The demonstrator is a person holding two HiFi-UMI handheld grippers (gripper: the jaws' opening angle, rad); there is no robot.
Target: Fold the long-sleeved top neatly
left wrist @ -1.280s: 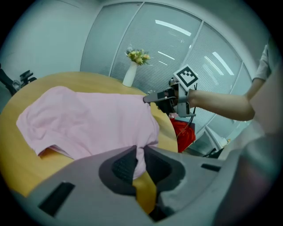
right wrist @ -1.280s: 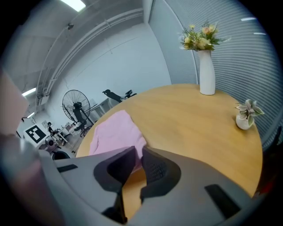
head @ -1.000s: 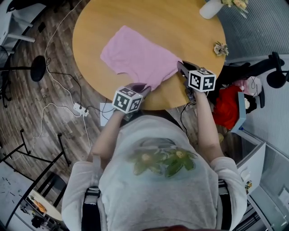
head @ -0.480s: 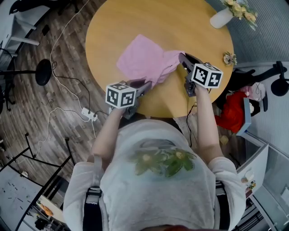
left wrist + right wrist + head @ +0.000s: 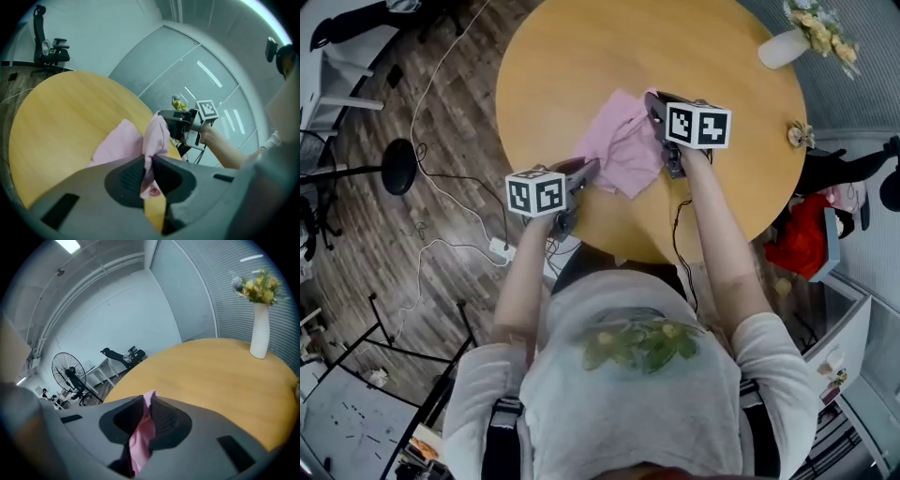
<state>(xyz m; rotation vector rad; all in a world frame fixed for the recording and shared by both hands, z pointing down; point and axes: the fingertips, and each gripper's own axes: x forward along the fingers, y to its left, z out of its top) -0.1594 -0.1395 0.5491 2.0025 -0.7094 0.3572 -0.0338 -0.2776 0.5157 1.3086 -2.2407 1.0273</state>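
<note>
The pink long-sleeved top (image 5: 619, 145) lies bunched on the round wooden table (image 5: 581, 56), its near edge lifted. My left gripper (image 5: 592, 167) is shut on that near edge; in the left gripper view the pink cloth (image 5: 152, 140) runs up from between the pads (image 5: 149, 173). At the top's right side my right gripper (image 5: 653, 101) is shut on another fold, and pink fabric (image 5: 143, 437) shows pinched between its jaws. From the left gripper view the right gripper (image 5: 176, 123) sits just beyond the raised cloth.
A white vase with yellow flowers (image 5: 787, 42) stands at the table's far right, also the vase (image 5: 259, 331) in the right gripper view. A small paper flower (image 5: 800, 134) lies near the right rim. Cables and a power strip (image 5: 502, 248) are on the wooden floor at left.
Both grippers have carried the top's near edge away from me across the table, over the rest of the garment. The cloth now looks smaller and bunched.
</note>
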